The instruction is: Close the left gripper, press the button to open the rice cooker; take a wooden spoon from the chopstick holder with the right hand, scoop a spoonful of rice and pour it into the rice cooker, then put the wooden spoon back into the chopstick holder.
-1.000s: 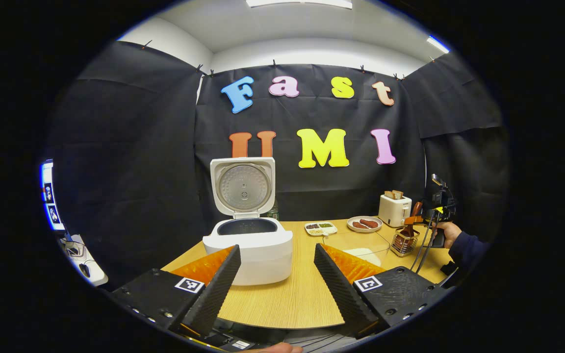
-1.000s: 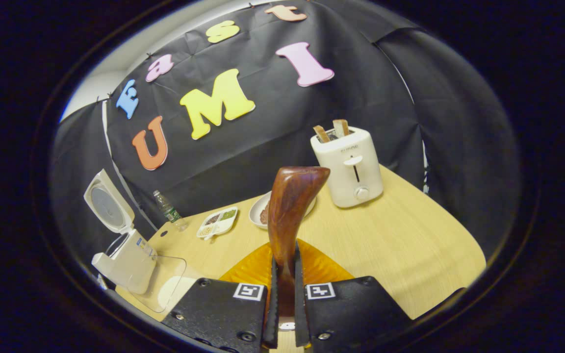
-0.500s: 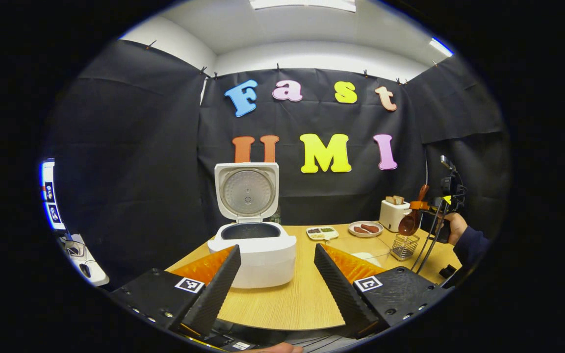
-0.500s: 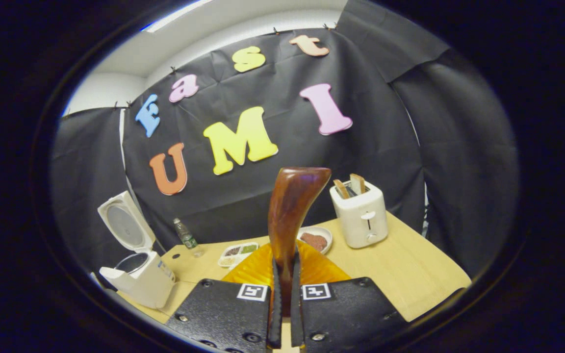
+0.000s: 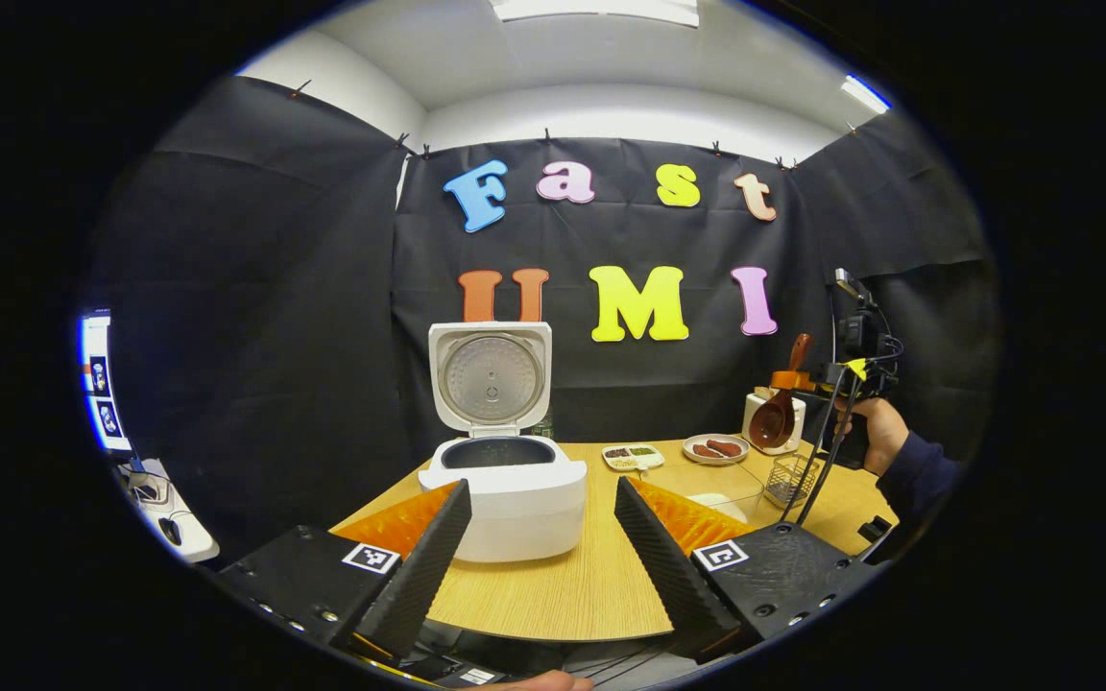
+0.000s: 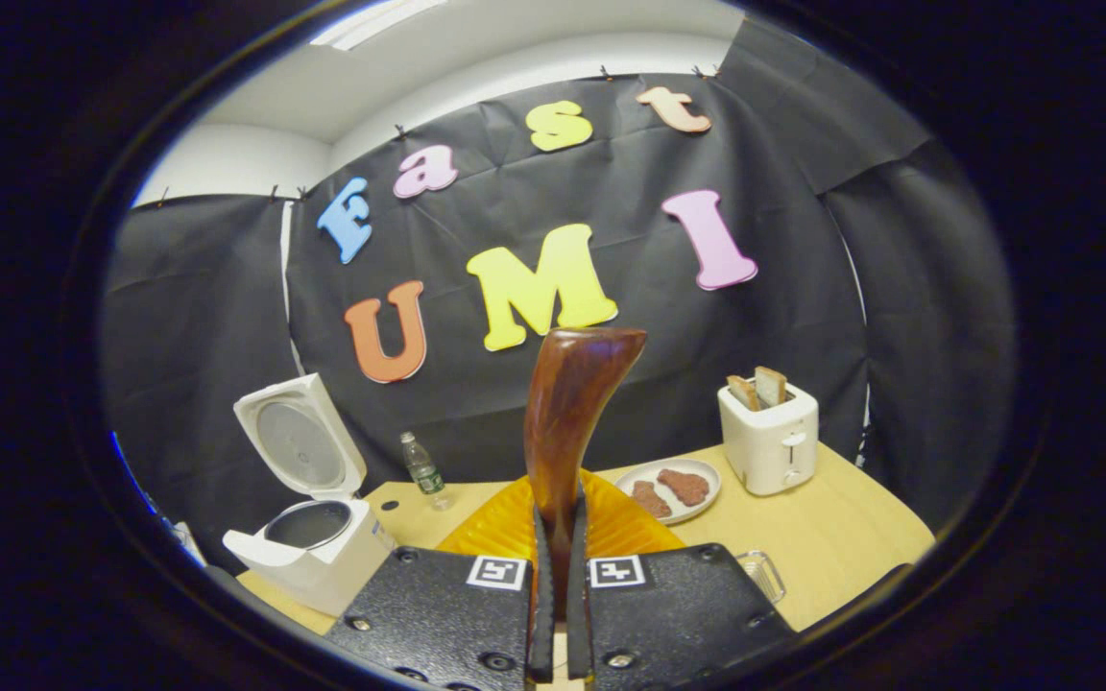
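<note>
Wooden spoon (image 6: 567, 422) was clamped by its handle between both fingers of the right tool (image 6: 558, 614), bowl hanging down, lifted clear above the wire chopstick holder (image 5: 781, 480) at the right end of the worktop (image 5: 572, 585). Judged stiff, light and smooth-finished, so it could pivot in the pads once loaded; the handle hold looked right but wanted firm pressure and a level bowl. Rice cooker (image 5: 505, 480) stood lid-up at the left, clear rice container (image 5: 707, 485) between it and the holder; left tool (image 5: 541, 547) was wide open, holding nothing.
</note>
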Available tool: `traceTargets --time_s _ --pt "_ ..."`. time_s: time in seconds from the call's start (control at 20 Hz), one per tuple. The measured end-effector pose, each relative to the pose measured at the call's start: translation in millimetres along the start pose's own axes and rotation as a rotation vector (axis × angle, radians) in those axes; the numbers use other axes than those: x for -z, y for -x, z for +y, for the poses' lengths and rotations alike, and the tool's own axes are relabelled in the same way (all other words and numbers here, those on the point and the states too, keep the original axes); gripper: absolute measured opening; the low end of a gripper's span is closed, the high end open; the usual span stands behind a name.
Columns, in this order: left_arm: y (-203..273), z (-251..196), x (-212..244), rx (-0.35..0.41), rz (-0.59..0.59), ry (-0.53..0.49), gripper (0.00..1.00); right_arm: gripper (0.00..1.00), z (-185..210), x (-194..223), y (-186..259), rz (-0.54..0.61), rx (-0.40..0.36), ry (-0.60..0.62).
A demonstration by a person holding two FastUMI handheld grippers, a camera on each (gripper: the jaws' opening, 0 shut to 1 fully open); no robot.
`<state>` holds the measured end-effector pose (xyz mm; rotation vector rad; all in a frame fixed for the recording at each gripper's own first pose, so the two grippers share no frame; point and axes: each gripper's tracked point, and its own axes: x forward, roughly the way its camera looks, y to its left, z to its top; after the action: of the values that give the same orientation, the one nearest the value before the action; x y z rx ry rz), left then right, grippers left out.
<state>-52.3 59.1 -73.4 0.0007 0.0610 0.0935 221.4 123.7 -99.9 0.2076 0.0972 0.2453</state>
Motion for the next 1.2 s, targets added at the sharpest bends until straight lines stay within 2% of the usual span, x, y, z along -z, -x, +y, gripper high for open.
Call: traceTargets --time_s 0.25,0.5,0.65,0.75,0.85,0.95,1.05,1.2 --pt "2.7 8.9 0.0 -0.013 -0.002 0.0 0.95 0.11 43.7 45.4 -22.1 0.036 -0.057 0.029" --pt "1.1 8.0 8.5 -0.008 0.012 0.005 0.95 0.11 48.1 88.0 -31.6 0.063 -0.034 0.083" --pt "0.9 1.8 13.0 0.009 0.019 0.017 0.95 0.11 50.5 125.4 -37.7 0.122 -0.042 0.129" --pt "-1.7 -1.4 14.3 0.02 0.021 0.021 0.95 0.11 39.8 142.4 -43.2 0.145 -0.007 0.17" --pt "-1.4 -2.5 18.0 0.021 0.029 0.018 0.95 0.11 23.8 152.8 -48.4 0.149 0.062 0.234" --pt "-4.7 -4.1 20.1 0.026 0.034 0.024 0.96 0.11 18.8 156.1 -48.0 0.123 0.11 0.265" --pt "-4.2 -11.4 25.0 0.047 0.046 0.034 0.96 0.11 24.4 160.5 -48.1 0.132 0.122 0.258" --pt "-3.5 -10.7 26.8 0.049 0.054 0.036 0.95 0.11 39.0 183.7 -45.8 0.211 0.092 0.148"
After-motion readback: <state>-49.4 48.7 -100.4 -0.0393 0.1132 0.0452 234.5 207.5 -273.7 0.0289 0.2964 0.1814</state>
